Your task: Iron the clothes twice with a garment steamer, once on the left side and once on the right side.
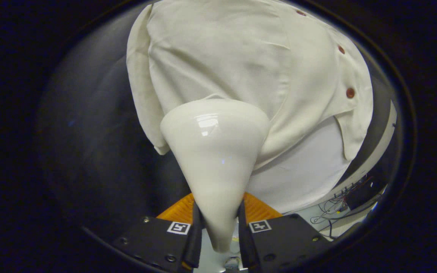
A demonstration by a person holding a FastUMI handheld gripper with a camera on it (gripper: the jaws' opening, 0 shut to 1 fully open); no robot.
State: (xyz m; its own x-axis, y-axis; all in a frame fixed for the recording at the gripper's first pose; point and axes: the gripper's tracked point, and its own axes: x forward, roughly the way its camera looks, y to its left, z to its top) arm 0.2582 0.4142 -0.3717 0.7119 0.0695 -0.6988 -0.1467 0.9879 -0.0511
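The gripper is pointing toward twelve o'clock. Its two fingers are squeezing the thin handle of the garment steamer, one pressing at nine o'clock, one at three o'clock.

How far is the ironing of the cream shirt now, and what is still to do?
Done: the gripper is shut on the steamer, both fingers pressing its narrow handle. In hand: the wide steamer head sits against the cream shirt, just ahead of the fingers, on the panel away from the red buttons. Which pass this is cannot be told. Left: at least the button side, by my judgement.
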